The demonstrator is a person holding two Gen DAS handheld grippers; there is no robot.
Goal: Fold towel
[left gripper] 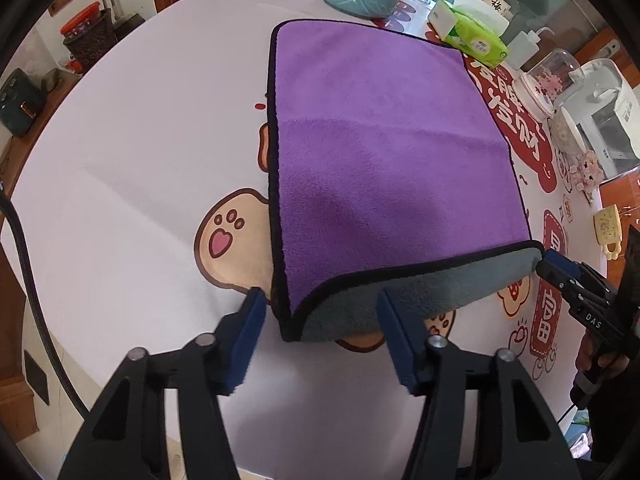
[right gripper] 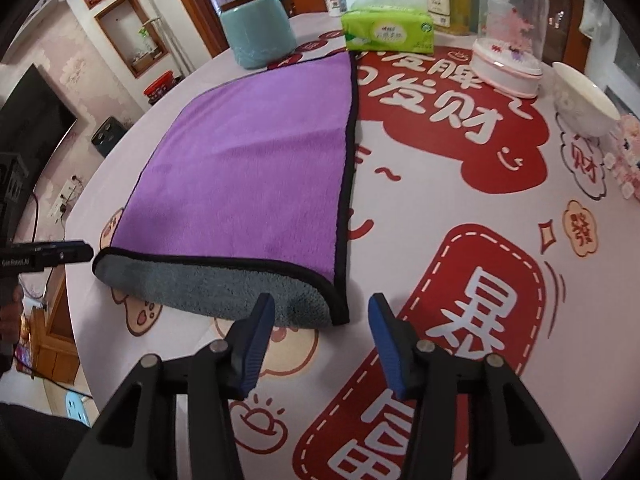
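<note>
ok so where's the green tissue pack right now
The green tissue pack sits at the far side of the table, just past the purple towel far right corner, between the teal jar and the glass dome.

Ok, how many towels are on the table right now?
1. A single purple towel with a grey underside lies on the table, folded over at the near edge in front of both open grippers. Nothing visible suggests another, though clutter at the back could hide one.
</note>
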